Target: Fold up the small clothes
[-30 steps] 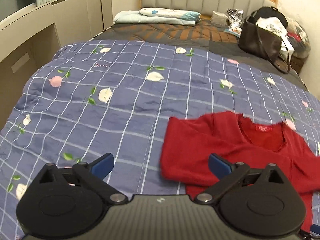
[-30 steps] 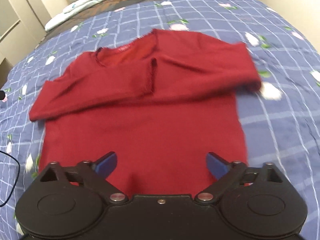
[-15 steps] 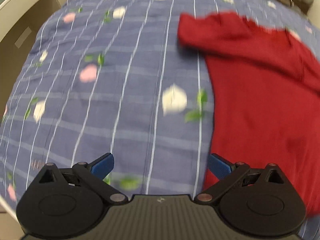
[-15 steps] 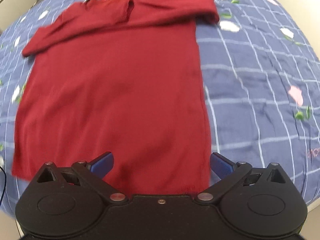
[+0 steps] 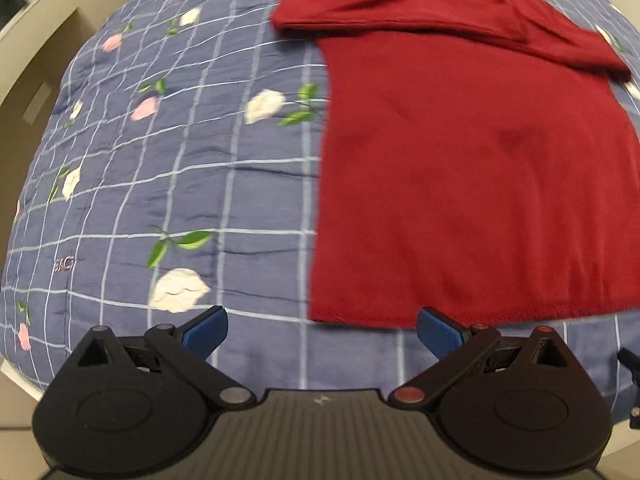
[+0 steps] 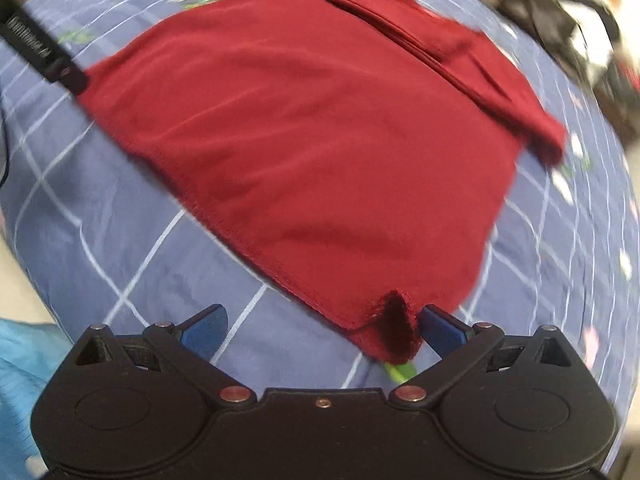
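Blue checked bedspread [image 5: 192, 184] fills my view. Ahead of my left gripper [image 5: 322, 330], fingers apart, lies the red sweater [image 5: 460, 168]; its hem corner touches my spread right gripper [image 6: 322, 328].

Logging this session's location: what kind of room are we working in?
Most likely a bedroom: the red knit sweater lies flat on a bed's blue checked floral quilt, with beige cabinetry beside it and dark bags, blurred, at the far end.
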Available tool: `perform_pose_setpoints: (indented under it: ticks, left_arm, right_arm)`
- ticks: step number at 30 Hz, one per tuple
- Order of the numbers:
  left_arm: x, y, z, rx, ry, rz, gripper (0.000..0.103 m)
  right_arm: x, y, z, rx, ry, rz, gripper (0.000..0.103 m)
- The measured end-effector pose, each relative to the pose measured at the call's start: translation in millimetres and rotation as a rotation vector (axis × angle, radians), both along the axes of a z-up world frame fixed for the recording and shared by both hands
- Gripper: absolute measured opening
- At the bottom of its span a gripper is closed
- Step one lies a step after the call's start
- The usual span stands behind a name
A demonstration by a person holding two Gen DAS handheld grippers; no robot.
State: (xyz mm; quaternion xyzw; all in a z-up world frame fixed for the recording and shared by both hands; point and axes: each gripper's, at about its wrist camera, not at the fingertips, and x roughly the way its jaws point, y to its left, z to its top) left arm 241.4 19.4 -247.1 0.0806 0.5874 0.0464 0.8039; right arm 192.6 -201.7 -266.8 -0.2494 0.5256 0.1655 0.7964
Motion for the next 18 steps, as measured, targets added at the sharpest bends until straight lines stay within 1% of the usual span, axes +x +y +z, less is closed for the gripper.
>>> perform_pose_setpoints:
  ticks: [2, 4, 6, 10, 12, 15, 18]
  left_arm:
    - [-5, -11, -5, 0.014, -0.005, -0.031, 0.102]
    - [-8, -20, -8, 0.026, -0.012, -0.056, 0.102]
    - [-12, -27, -11, 0.034, -0.022, -0.071, 0.102]
    - [-13, -37, -17, 0.039, -0.019, -0.096, 0.102]
    - [-14, -40, -18, 0.043, -0.019, -0.101, 0.102]
    - [-16, -41, -19, 0.043, -0.018, -0.103, 0.102]
    - [-17, -43, -20, 0.048, -0.016, -0.114, 0.102]
  right_arm:
    - [-5, 6, -5, -0.033, -0.033, 0.057, 0.101]
    - [-8, 10, -8, -0.042, -0.055, 0.092, 0.101]
    - [-14, 10, -6, -0.036, -0.074, 0.104, 0.101]
    - [-26, 5, -3, -0.033, -0.047, 0.085, 0.101]
    - [-35, 2, -1, -0.056, -0.065, 0.098, 0.101]
    - [-45, 2, 0, -0.096, -0.119, 0.161, 0.101]
    - [-46, 5, -3, -0.108, -0.139, 0.221, 0.098]
